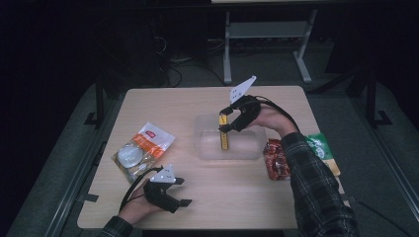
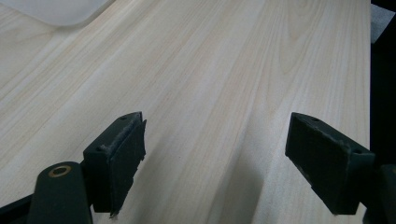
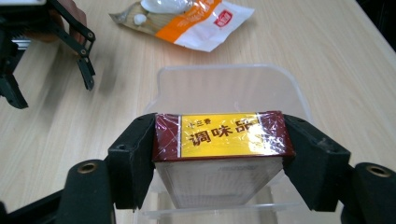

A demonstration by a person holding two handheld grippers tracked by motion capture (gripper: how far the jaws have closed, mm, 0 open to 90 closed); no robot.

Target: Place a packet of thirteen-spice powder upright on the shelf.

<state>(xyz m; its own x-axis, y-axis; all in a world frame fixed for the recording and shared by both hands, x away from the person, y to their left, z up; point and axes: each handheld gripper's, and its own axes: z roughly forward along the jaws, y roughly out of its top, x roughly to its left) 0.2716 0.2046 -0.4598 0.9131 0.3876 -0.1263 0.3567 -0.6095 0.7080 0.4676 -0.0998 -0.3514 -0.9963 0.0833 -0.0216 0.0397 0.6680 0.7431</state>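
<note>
I have the seasoning box [image 3: 219, 156] clamped in my right tool [image 3: 219, 158], and I am lowering it into the clear plastic tub [image 1: 247, 148] that sits a little toward the right edge of the worktop [image 1: 207, 197], about midway between near and far edges. To do this well, I judge I should keep the box upright and centred over the tub's opening, lower it until its bottom rests on the tub floor, and only then let go, so it neither tips nor catches the rim.

The right tool's jaws stand fairly wide, pressed on the box's two narrow ends, with the yellow and maroon label facing up between them. The box hangs partly inside the tub; whether it touches the bottom I cannot tell.

My left tool [image 1: 165, 190] rests near the worktop's near left corner, jaws spread apart with nothing between them. An orange-and-white snack bag [image 1: 143, 150] lies toward the left edge.
</note>
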